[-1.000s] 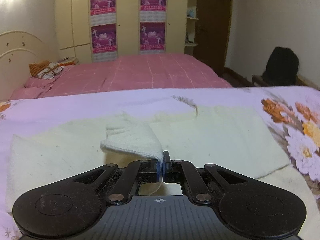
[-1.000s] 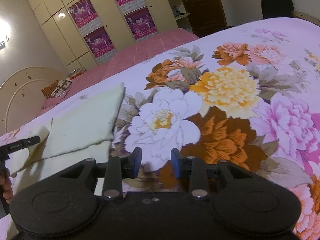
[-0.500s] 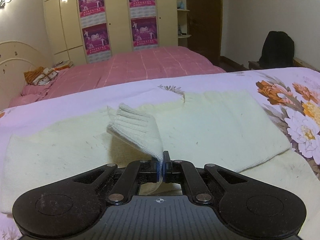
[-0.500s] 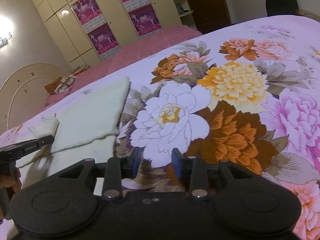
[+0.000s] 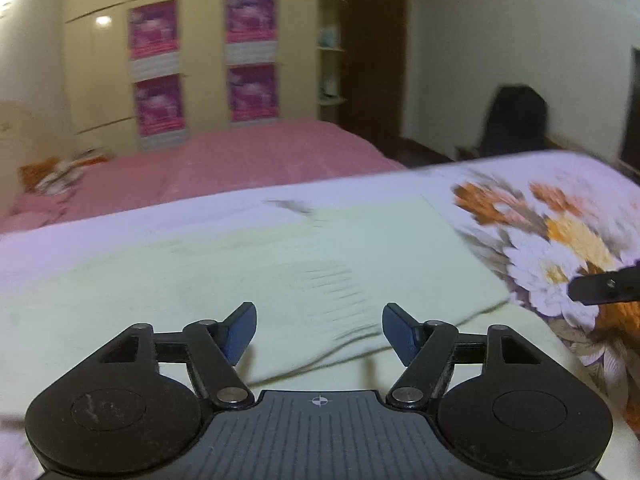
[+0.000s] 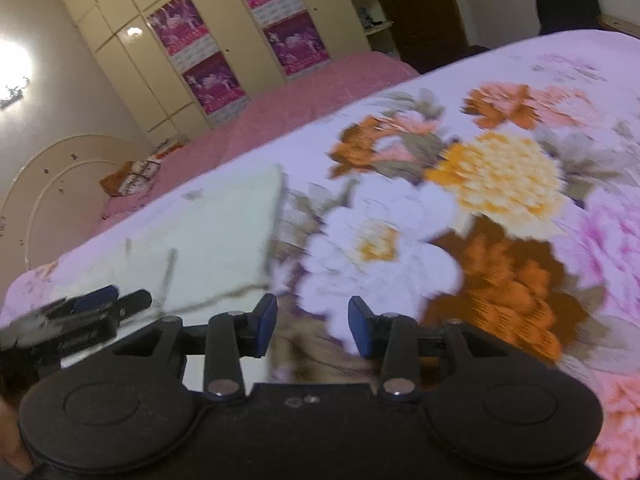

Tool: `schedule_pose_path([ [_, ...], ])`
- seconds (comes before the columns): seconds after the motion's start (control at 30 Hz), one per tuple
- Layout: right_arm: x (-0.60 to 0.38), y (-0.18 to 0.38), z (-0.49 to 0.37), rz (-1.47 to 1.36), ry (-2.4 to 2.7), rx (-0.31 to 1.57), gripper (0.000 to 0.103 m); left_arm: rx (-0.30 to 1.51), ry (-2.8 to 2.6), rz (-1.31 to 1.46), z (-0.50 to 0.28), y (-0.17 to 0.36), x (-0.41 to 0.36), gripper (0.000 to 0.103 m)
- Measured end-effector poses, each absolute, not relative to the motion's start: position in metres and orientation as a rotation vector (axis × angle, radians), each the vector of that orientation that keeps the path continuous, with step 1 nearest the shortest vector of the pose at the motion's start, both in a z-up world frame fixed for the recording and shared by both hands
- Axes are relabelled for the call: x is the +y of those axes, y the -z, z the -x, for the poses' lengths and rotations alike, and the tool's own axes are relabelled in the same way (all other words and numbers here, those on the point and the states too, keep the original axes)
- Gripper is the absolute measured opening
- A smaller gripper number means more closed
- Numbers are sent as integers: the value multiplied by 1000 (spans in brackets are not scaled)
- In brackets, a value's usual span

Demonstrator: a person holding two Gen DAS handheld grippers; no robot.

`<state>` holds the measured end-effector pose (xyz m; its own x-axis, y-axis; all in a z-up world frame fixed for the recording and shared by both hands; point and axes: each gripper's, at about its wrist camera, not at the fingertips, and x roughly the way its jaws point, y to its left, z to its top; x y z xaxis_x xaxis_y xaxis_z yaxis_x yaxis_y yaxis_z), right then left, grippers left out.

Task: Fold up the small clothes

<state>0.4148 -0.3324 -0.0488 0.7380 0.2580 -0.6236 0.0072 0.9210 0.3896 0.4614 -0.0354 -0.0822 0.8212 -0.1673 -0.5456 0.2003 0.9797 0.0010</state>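
A cream knit garment (image 5: 224, 280) lies spread on the floral bedspread (image 5: 560, 232). Its ribbed cuff (image 5: 336, 292) rests folded flat on the body of the garment. My left gripper (image 5: 319, 320) hovers just above it, jaws opening, with nothing pinched between the blue pads. In the right wrist view the garment (image 6: 216, 240) lies at the left and the left gripper (image 6: 124, 298) shows beside it. My right gripper (image 6: 312, 320) hangs over the bare floral print next to the garment's edge, jaws opening and empty. One of its fingers (image 5: 604, 286) enters the left wrist view at the right.
A second bed with a pink cover (image 5: 240, 160) stands behind. A cream wardrobe (image 5: 200, 60) with purple posters lines the back wall beside a dark door (image 5: 372, 60). A black chair (image 5: 514, 120) sits by the far corner. A curved headboard (image 6: 52, 184) is at the left.
The left gripper was shut on the ribbed cuff and held it up; now its jaws stand apart and the cuff lies flat on the garment. The right jaws spread a little wider.
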Motion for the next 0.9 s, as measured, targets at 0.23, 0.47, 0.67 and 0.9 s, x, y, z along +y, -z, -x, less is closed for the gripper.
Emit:
schedule_pose_path([
  [0.23,-282,45,-456,-461,-298,734,42,599,-93,66,-406,92,82,66],
  [0.47,-235,83,-499,-599,-395,856,40,714,-149,175,-399,115,145,60],
  [0.67,-209,85,-517,-588,-438,879,19,726,-126,150,-418,125,141,60],
  [0.9,-224,44,-500,-439,-396,718,5,719,-112,97,-432,119,132,60],
])
